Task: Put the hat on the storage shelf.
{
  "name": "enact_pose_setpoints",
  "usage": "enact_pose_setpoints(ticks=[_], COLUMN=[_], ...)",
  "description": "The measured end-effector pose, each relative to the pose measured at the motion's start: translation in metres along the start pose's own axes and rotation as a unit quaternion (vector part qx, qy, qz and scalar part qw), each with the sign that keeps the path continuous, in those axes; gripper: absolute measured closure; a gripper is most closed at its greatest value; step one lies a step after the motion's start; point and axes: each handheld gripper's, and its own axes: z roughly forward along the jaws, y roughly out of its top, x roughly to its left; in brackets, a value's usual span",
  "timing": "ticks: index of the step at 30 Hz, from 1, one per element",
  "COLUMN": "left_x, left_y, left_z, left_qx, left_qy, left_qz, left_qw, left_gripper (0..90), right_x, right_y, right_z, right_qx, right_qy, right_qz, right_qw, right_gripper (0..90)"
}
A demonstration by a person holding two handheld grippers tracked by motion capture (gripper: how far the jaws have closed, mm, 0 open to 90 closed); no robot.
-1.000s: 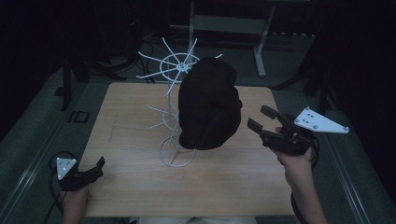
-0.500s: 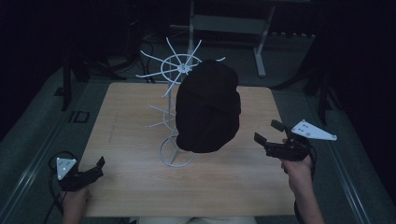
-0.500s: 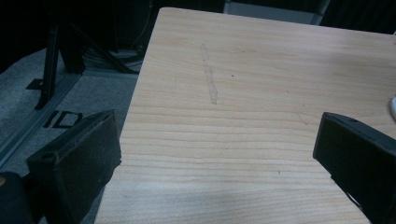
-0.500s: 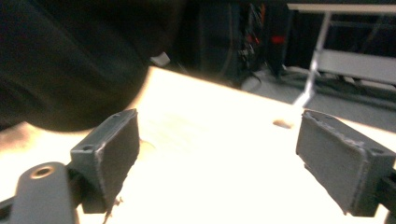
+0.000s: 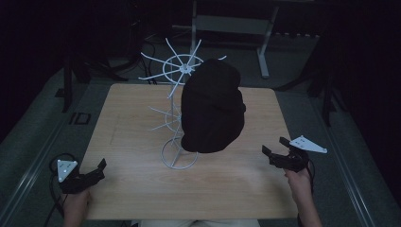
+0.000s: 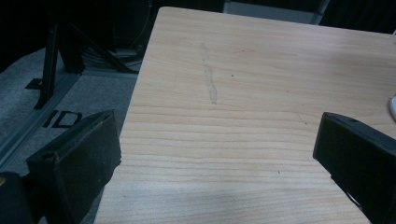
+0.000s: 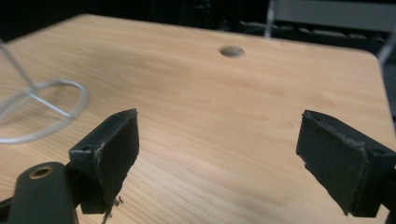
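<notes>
A white wire rack [image 5: 176, 99] stands mid-table on a ring base [image 5: 179, 153], with a spoked wheel at its top. A black cap [image 5: 213, 111] hangs on the rack's right side and hides much of it. My right gripper [image 5: 275, 146] hovers open over the table's right front, apart from the cap. In the right gripper view its jaws [image 7: 219, 154] stand wide with only bare wood between them, and the ring base [image 7: 42, 112] lies at the left. My left gripper [image 5: 97, 171] rests open at the front left corner. Its wide jaws [image 6: 219, 154] frame bare tabletop.
The wooden table [image 5: 132, 118] has a round hole [image 7: 231, 51] near its far right corner and a faint streak [image 6: 208, 74] on its left half. The table's left edge drops to grey floor [image 6: 70, 93]. A metal frame [image 5: 227, 23] stands behind the table.
My right gripper has drawn back from the cap towards the person and dropped lower over the table. The left gripper and the cap have stayed put.
</notes>
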Motion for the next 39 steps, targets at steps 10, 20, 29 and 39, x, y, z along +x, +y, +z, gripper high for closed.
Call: enact_pose_setpoints(ticks=[10,20,29,39], left_x=[0.000,0.000,0.000,0.000], left_y=[0.000,0.000,0.000,0.000], left_z=[0.000,0.000,0.000,0.000], left_qx=[0.000,0.000,0.000,0.000], left_qy=[-0.001,0.000,0.000,-0.001], left_qz=[0.000,-0.001,-0.001,-0.001], left_qw=[1.0000,1.0000,1.0000,1.0000], left_gripper=[1.4,1.4,1.4,1.5], right_x=[-0.030,-0.042,-0.048,-0.059], right_y=[-0.036,-0.061,-0.071,-0.078], right_z=[-0.002,-0.014,-0.024,-0.032], right_qx=[0.024,0.043,0.044,0.036], right_qy=[-0.054,-0.092,-0.161,-0.191], right_qz=[0.017,0.022,0.023,0.054], right_qw=[0.9981,0.9946,0.9857,0.9793], right_gripper=[13.1,13.2,13.2,13.2])
